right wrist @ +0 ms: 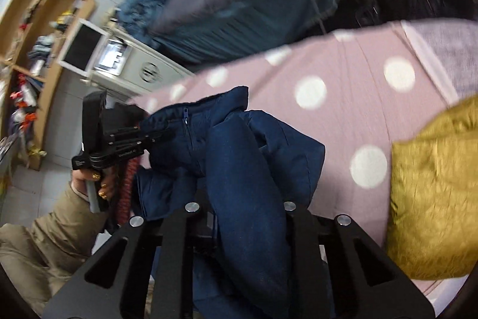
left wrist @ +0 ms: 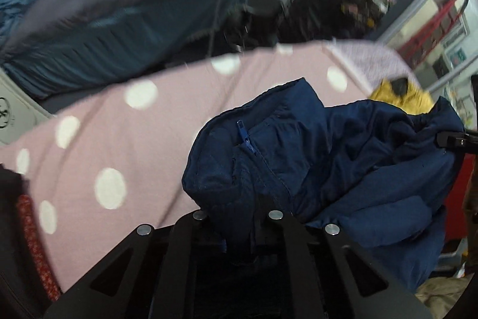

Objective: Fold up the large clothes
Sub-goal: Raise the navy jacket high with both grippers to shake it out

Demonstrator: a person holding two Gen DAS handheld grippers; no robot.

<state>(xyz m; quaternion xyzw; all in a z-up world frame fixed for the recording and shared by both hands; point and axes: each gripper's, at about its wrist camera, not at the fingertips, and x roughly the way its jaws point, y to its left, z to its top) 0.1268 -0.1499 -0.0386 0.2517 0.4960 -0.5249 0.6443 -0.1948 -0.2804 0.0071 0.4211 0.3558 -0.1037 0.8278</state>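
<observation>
The blue jacket [left wrist: 298,157] is held bunched up above the pink spotted bedcover [left wrist: 119,145], its zip [left wrist: 248,139] facing up and its bulk sagging between the two tools. A thick fold of it is clamped in the left gripper [left wrist: 239,229], and another fold is pinched in the right gripper [right wrist: 242,217]; in both wrist views the fingertips are buried in cloth, so how deep each grip goes can only be guessed. The padded fabric looks slick, and a shallow pinch could be pulled free if the two holds are drawn apart quickly. Because the jacket is gathered rather than spread, a fold started now is likely to trap a sleeve inside. The yellow garment [right wrist: 433,193] lies just beside it on the bedcover and could be dragged or covered when the jacket is laid down. The bedcover itself may be rucked by a low sweep.
</observation>
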